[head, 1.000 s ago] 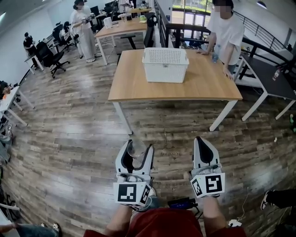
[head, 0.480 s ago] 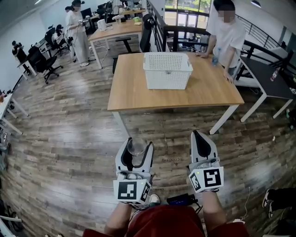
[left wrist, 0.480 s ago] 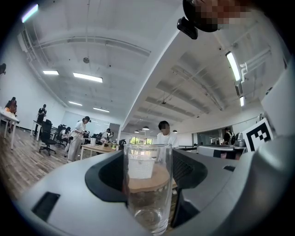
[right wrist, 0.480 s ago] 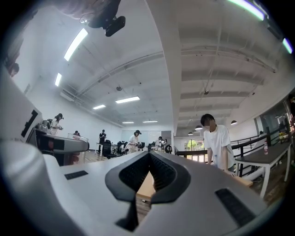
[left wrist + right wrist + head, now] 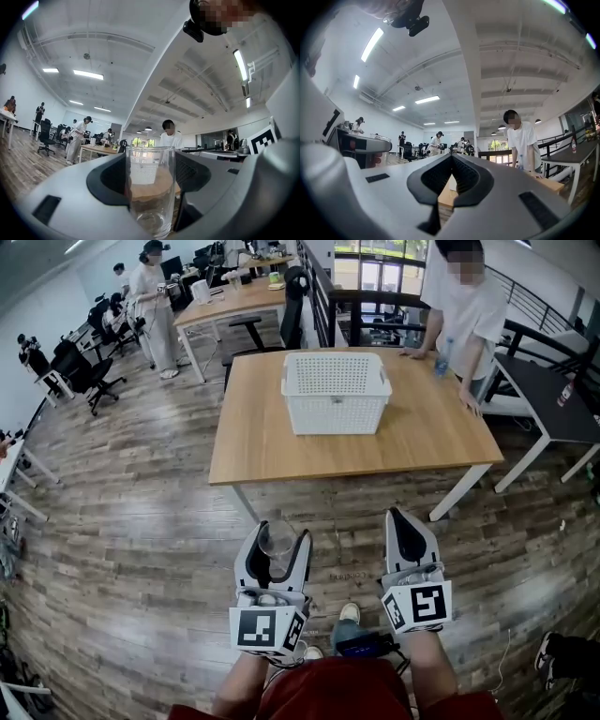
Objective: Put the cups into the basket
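A clear glass cup [image 5: 276, 542] stands upright between the jaws of my left gripper [image 5: 274, 538], which is shut on it. In the left gripper view the cup [image 5: 150, 190] fills the middle between the dark pads. My right gripper [image 5: 404, 519] is shut with nothing in it; its jaws meet at the tips [image 5: 451, 156]. The white perforated basket [image 5: 336, 392] sits on the wooden table [image 5: 253, 451], well ahead of both grippers. Both grippers hang over the floor, short of the table's near edge.
A person in a white shirt [image 5: 460, 306] leans on the table's far right corner beside a bottle [image 5: 442, 356]. A dark table [image 5: 553, 399] stands at the right. Desks, office chairs and other people [image 5: 150, 301] fill the back left. Plank flooring lies around me.
The table and basket have drawn nearer and lower in the head view as I walked forward. Both grippers keep their pose; the cup stays held in the left one.
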Available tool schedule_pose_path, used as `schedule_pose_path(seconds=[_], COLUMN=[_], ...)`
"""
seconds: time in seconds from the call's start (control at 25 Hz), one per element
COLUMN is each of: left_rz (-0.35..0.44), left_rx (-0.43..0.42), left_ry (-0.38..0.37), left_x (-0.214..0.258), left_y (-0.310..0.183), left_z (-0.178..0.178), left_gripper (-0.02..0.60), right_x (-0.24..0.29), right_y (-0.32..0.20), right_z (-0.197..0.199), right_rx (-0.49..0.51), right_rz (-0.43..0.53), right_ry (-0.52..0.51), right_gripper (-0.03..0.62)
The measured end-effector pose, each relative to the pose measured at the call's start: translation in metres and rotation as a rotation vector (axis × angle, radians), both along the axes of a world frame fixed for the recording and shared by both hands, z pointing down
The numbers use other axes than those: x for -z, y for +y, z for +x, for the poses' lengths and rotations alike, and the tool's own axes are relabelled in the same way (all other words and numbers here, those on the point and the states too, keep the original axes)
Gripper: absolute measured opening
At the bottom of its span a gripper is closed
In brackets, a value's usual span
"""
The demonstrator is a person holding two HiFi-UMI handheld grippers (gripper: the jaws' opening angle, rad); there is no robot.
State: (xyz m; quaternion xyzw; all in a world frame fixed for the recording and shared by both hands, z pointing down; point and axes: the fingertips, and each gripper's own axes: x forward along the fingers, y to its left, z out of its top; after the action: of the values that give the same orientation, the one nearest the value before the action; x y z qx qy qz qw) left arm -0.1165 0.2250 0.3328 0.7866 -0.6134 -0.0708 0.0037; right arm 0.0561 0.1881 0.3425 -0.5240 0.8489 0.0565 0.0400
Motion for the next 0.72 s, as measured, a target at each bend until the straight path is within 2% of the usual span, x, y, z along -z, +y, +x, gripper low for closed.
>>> schedule_pose_path(seconds=[0.72], left_rz=[-0.010], left_rx=[0.045], left_ry=[-0.024], left_x=[0.011], left_y=[-0.133], left_z=[0.055], left_gripper=[0.284], right_x=[-0.010], right_y=[-0.129], right_z=[0.053], right_rx=[0.061], right_rz=[-0.038], right_ry=[-0.041], right_gripper=[0.011])
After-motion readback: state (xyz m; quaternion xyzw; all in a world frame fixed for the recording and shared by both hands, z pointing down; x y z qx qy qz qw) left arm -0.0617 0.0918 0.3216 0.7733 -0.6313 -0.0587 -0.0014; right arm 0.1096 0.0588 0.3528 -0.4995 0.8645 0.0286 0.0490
